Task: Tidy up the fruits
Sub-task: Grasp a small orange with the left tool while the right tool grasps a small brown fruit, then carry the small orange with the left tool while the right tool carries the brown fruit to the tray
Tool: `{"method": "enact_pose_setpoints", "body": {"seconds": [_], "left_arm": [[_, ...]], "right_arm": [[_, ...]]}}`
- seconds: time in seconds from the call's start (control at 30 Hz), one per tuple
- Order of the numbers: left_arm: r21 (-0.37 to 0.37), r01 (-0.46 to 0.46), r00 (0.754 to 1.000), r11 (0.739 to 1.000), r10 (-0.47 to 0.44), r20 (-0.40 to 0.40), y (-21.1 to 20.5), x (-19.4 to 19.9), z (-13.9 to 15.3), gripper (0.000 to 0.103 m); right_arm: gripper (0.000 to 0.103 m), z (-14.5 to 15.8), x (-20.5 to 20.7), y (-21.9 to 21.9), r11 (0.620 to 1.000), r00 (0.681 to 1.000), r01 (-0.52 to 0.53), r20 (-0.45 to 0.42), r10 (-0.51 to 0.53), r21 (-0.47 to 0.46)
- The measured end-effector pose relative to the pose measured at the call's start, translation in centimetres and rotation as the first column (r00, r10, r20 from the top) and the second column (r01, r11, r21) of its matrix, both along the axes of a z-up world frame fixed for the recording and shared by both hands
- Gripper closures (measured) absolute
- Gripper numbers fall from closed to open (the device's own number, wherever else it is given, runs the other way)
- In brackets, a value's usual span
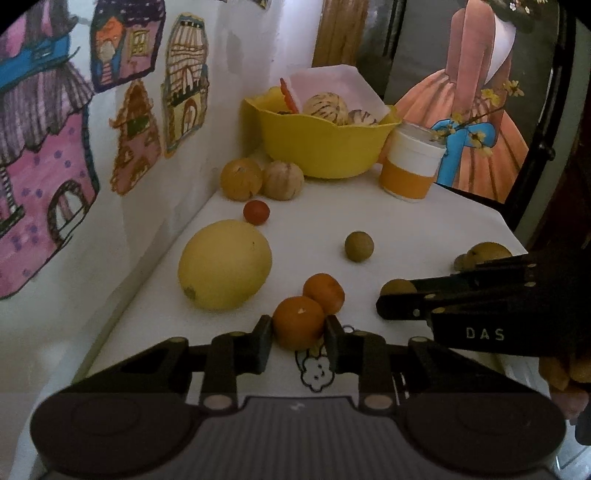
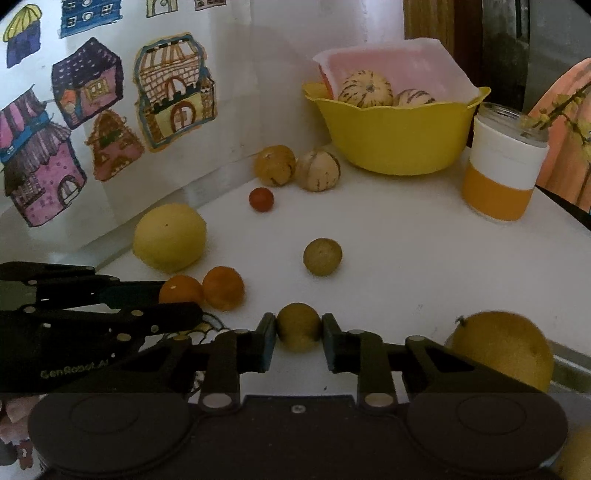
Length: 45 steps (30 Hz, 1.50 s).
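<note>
A white table (image 1: 424, 229) fills the middle of both views, lit dimly. Along the left runs a white wall (image 2: 251, 92) covered with cut-out house drawings (image 2: 173, 92). At the upper right stand a wooden post (image 1: 341, 33) and a painting of an orange dress (image 1: 476, 92).

Two oranges (image 1: 299, 322), one yellow bowl (image 1: 325, 147).

- A bowl (image 1: 325, 147) stands at the far end of the table (image 1: 424, 229), with fruits and a tray (image 1: 332, 86) in it.
- A jar (image 1: 412, 164) stands just right of the bowl.
- Two striped fruits (image 1: 262, 179) lie side by side, touching, before the bowl to the left.
- A tomato (image 1: 256, 212) lies just nearer than those.
- A melon (image 1: 224, 264) lies at the left, nearer than the tomato.
- Two oranges (image 1: 310, 310) touch, right of the melon and nearest.
- A small fruit (image 1: 359, 246) lies alone mid-table.
</note>
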<state>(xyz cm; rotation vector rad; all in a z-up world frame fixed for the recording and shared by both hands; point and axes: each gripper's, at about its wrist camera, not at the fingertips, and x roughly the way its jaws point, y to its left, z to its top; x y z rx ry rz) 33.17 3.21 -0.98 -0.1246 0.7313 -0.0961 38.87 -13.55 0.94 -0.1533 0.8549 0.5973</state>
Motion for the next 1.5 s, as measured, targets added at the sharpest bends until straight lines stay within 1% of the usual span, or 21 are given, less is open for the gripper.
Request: {"method": "enact_pose_setpoints", "body": {"seconds": [0.1, 0.3, 0.43, 0.73, 0.93, 1.07, 1.2, 1.5], "left_arm": [[0.016, 0.000, 1.000, 1.000, 0.000, -0.013, -0.2, -0.9, 0.3, 0.071], [-0.009, 0.020, 1.000, 1.000, -0.020, -0.018, -1.0, -2.6, 1.5, 0.071], [-0.019, 0.046, 0.999, 0.999, -0.046, -0.007, -2.3, -3.6, 2.6, 0.071], [-0.029, 0.126, 0.992, 0.992, -0.126, 0.025, -7.4, -5.4, 4.4, 0.071], [-0.036, 0.186, 0.982, 0.982, -0.185, 0.042, -11.7, -5.6, 4.9, 0.071], [-0.042, 0.209, 0.978, 0.977, -0.207, 0.038, -14.1, -5.1, 4.5, 0.070], [-0.034, 0.215, 0.976, 0.976, -0.215, 0.027, -16.0, -4.2, 3.8, 0.070], [-0.005, 0.207, 0.978, 0.978, -0.207, -0.014, -17.9, -2.1, 1.9, 0.070]], "right_arm": [[0.075, 0.4, -0.9, -0.3, 1.000, 1.000, -0.006, 0.002, 0.006, 0.010], [0.075, 1.9, -3.1, -1.6, 0.999, 1.000, -0.001, 0.009, 0.000, 0.034], [0.075, 3.2, -4.8, -3.7, 0.998, 1.000, 0.015, 0.020, -0.016, 0.053], [0.075, 6.1, -8.7, -9.8, 0.994, 0.994, 0.085, 0.070, -0.090, 0.063], [0.075, 7.2, -10.8, -14.1, 0.990, 0.983, 0.135, 0.123, -0.138, 0.034], [0.075, 6.8, -11.4, -16.9, 0.983, 0.974, 0.182, 0.131, -0.184, 0.027], [0.075, 5.5, -11.4, -19.1, 0.975, 0.966, 0.222, 0.132, -0.223, 0.021], [0.075, 2.1, -9.9, -21.2, 0.966, 0.964, 0.252, 0.078, -0.256, 0.055]]}}
